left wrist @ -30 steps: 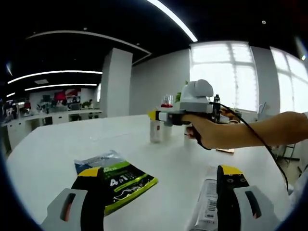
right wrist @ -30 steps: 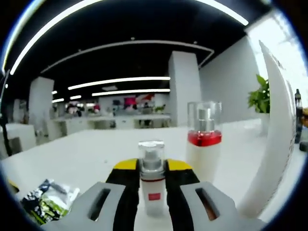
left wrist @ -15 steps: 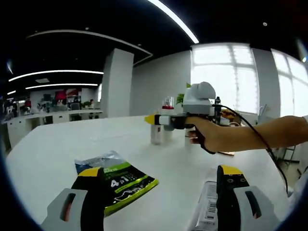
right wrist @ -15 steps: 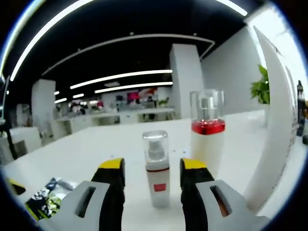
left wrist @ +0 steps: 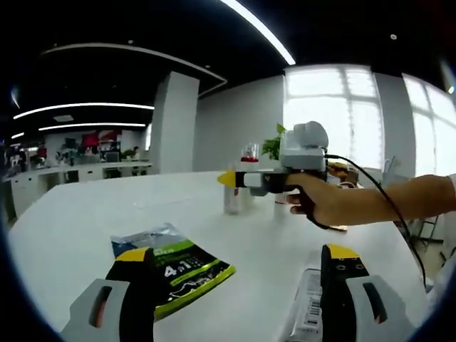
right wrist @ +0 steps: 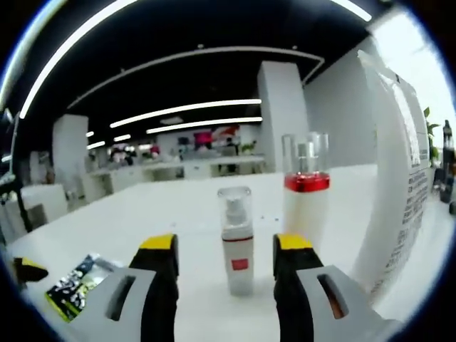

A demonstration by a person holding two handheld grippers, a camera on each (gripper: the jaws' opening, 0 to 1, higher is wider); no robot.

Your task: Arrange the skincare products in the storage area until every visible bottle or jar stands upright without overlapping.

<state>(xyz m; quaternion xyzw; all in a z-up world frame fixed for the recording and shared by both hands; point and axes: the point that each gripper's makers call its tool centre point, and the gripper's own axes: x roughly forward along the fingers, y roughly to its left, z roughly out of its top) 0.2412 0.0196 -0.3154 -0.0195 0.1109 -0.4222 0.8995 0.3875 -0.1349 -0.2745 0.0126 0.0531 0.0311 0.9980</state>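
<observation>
In the right gripper view, a small spray bottle point(right wrist: 236, 246) with a clear cap and a red label stands upright on the white table point(right wrist: 142, 221). My right gripper point(right wrist: 226, 244) is open, one jaw on each side of the bottle and clear of it. Just behind it stands a white bottle point(right wrist: 305, 206) with a red band and a clear cap. A tall white container point(right wrist: 395, 178) with printed text rises at the right. In the left gripper view, my left gripper point(left wrist: 235, 253) is open low over the table, and a white tube point(left wrist: 306, 299) with a barcode lies beside its right jaw.
A green sachet point(left wrist: 174, 267) lies flat near my left gripper's left jaw and also shows as the sachet point(right wrist: 75, 285) at the lower left. A hand holds the right gripper point(left wrist: 285, 178) in front of the small spray bottle point(left wrist: 231, 199). A potted plant point(left wrist: 271, 148) stands behind.
My right gripper has opened off the small spray bottle and drawn back a little, and the bottle stays upright on the table. The left gripper has not moved.
</observation>
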